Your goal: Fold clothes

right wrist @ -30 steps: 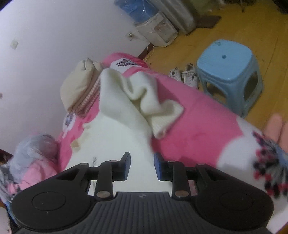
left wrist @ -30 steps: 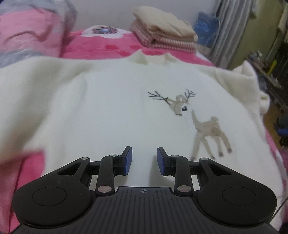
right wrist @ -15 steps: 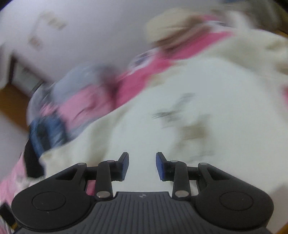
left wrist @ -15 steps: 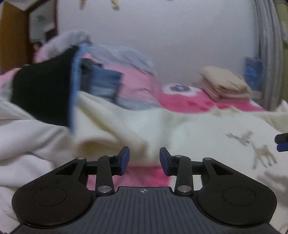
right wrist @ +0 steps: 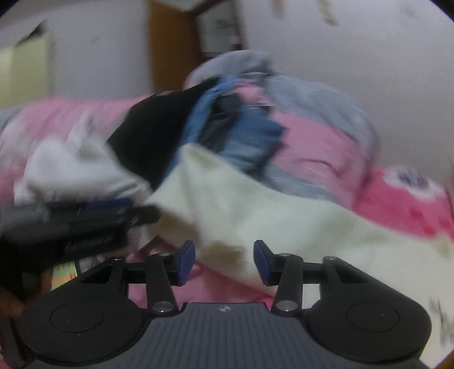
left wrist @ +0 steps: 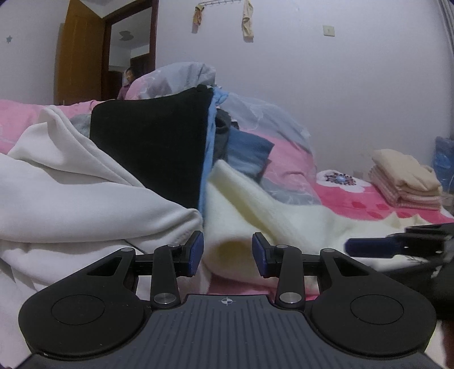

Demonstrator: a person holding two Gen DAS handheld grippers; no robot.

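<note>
A pink bedspread (left wrist: 354,204) with a white flower patch is covering the bed. A rumpled pale blue and pink quilt (left wrist: 255,113) is lying heaped toward the bed's far edge. A wooden door (left wrist: 79,56) is standing open at the back left. Two small cloths (left wrist: 247,22) are hanging from a hook rail high on the white wall (left wrist: 340,85).

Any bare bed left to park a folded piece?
Free: pink bedspread between the cream sweater and the folded stack. A narrow pink strip shows under the left claw. Crowded: white garment and black-and-blue pile fill the left side.
</note>
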